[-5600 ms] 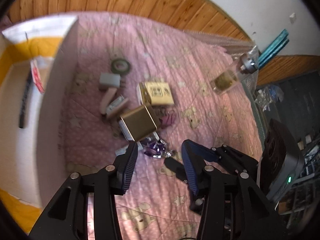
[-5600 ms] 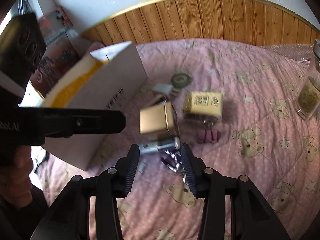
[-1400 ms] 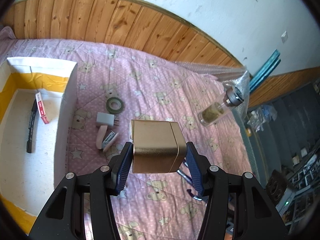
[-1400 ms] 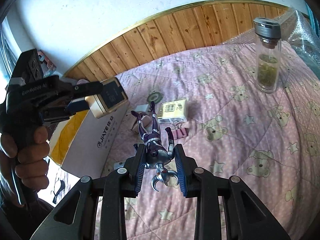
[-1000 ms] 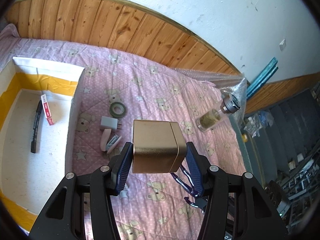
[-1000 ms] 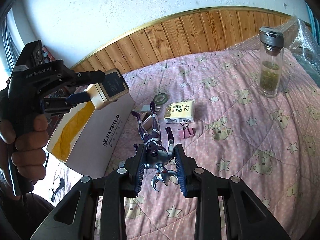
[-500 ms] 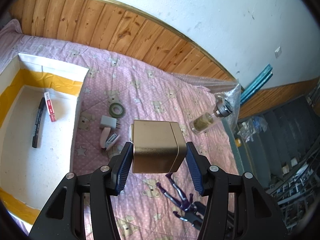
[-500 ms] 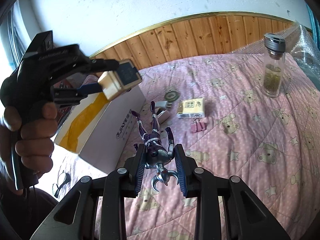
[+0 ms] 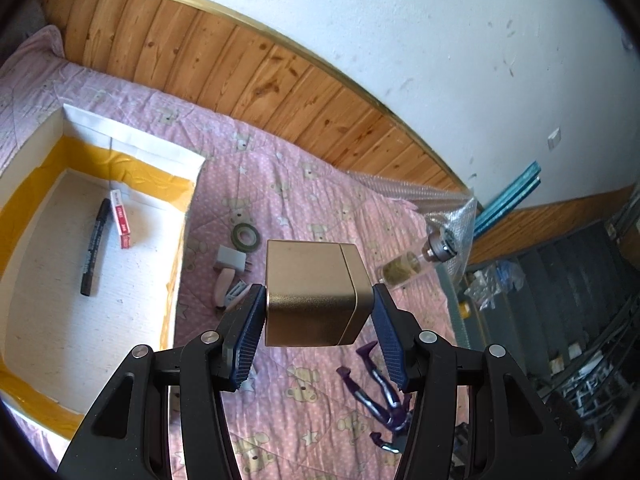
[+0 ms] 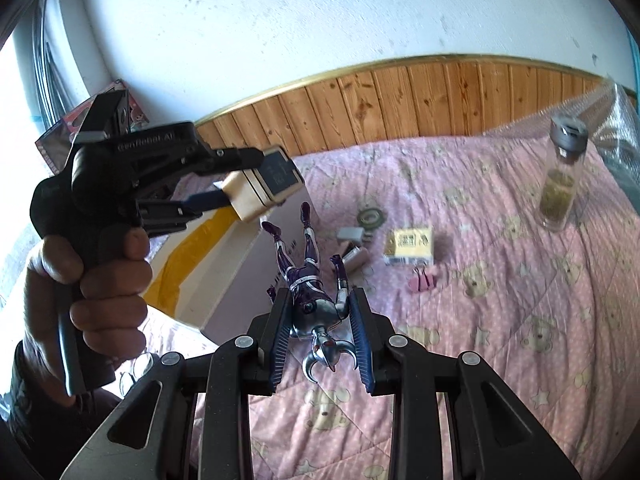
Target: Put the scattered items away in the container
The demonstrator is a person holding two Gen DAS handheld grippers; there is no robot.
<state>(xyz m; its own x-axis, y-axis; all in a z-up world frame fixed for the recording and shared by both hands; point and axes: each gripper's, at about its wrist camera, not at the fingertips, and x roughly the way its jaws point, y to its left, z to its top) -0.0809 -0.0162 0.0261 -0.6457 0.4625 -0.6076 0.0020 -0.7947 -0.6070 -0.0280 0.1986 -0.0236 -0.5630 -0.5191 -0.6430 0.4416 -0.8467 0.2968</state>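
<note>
My left gripper [image 9: 318, 322] clamps the gold tin [image 9: 314, 294], right gripper [image 10: 320, 342] pinches the figurine [image 10: 310, 292] (grip looks shallow, probably); carry both over the box [image 9: 188, 208] at 9 o'clock, release low.

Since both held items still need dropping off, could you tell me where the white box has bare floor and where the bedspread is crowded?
Inside the white box, the floor is bare from the black marker and red-and-white pack across to the near wall. On the pink bedspread, it is crowded beside the box: tape roll, grey plug, yellow pack, pink clip.
</note>
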